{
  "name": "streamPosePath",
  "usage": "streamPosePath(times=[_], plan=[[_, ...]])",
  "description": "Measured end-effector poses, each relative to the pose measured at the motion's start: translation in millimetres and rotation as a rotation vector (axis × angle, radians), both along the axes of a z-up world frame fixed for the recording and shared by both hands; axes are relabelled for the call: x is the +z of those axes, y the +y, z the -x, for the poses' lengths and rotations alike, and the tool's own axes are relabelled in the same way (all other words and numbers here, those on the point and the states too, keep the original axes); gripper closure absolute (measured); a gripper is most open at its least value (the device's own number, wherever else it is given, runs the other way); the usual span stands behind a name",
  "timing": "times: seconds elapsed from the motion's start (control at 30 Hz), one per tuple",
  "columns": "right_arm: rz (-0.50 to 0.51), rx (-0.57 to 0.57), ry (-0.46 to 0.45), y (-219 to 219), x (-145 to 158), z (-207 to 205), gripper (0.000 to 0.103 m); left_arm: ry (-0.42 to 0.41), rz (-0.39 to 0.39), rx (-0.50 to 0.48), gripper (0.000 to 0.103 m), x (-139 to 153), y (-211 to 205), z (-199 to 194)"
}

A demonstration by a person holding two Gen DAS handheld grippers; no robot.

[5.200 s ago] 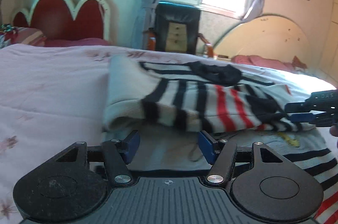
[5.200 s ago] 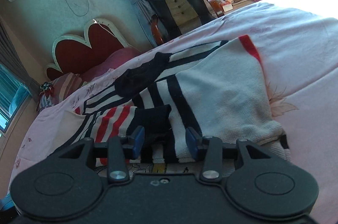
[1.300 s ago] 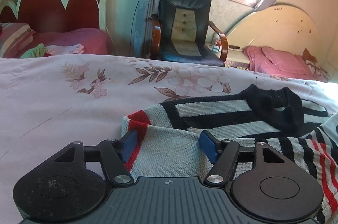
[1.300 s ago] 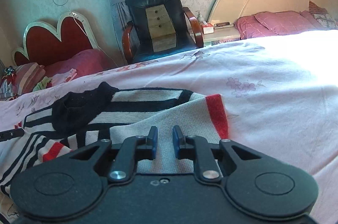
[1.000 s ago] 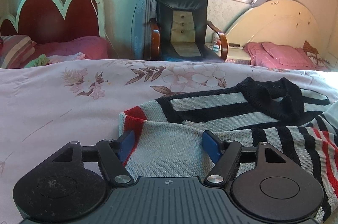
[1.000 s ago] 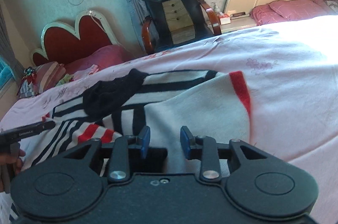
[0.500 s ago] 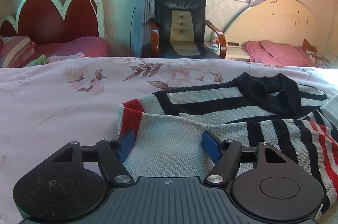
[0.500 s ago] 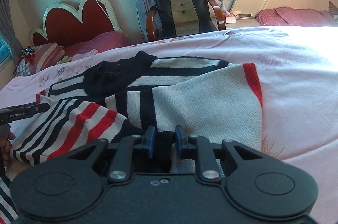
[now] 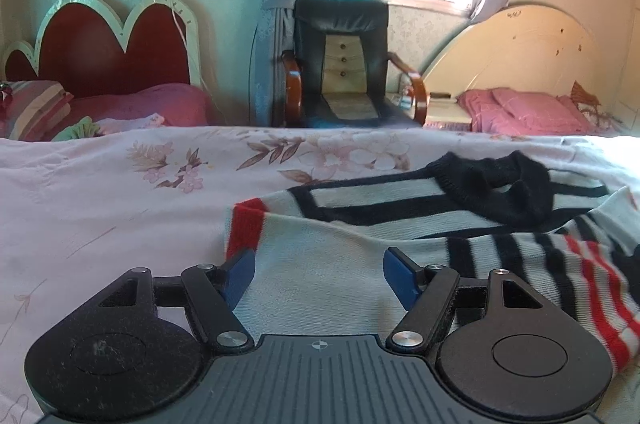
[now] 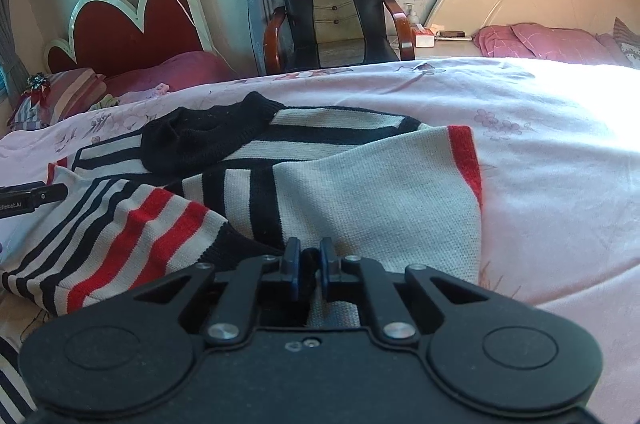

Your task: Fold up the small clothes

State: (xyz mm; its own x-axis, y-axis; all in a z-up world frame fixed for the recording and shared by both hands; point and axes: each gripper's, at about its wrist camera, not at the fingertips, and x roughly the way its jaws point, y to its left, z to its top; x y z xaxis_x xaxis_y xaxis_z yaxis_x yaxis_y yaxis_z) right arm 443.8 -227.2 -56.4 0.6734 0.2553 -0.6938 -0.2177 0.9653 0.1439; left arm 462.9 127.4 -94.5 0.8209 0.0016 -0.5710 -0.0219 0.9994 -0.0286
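Both wrist views look low across the striped sweater (image 9: 400, 208) toward the armchair (image 10: 332, 8).

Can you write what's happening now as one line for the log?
task: fold sweater | right gripper: shut on sweater | left gripper: open over sweater | surface: bed

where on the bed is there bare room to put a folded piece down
Bare pink floral bedspread lies left of the striped knit sweater's red cuff, and again right of its other red cuff, out to the sunlit side. The middle is crowded: sweater, black collar, both tools.
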Motion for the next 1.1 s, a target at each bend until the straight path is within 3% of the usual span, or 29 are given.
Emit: streamPosePath(times=[0.17, 0.37, 0.5, 0.57, 0.63, 0.7, 0.8, 0.93, 1.1], plan=[[-0.015, 0.021, -0.04, 8, 16, 14, 0.084, -0.028, 0.018, -0.095, 0.032, 6, -51, 27], [0.025, 0.127, -0.013, 49, 0, 23, 0.08, 0.005, 0.01, -0.141, 0.032, -17, -105, 40], [0.095, 0.151, -0.039, 51, -5, 29, 0.085, 0.001, -0.004, -0.107, 0.032, -19, -89, 53], [0.164, 0.097, -0.053, 38, -4, 28, 0.089, 0.014, -0.028, -0.057, 0.032, -19, -68, 61], [0.201, 0.044, -0.049, 16, -5, 28, 0.087, 0.018, 0.002, -0.025, 0.032, -21, -42, 72], [0.149, 0.036, -0.028, -2, -6, 28, 0.087, 0.014, 0.02, -0.014, 0.032, -22, -29, 79], [0.129, 0.021, -0.034, -2, -4, 29, 0.083, 0.019, -0.002, 0.002, 0.032, -11, -39, 77], [0.046, 0.071, -0.077, 21, 11, 45, 0.082, -0.021, 0.046, -0.061, 0.032, 2, -73, 80], [0.089, 0.157, -0.053, 65, -1, 52, 0.08, 0.043, 0.019, -0.079, 0.032, -16, -111, 75]])
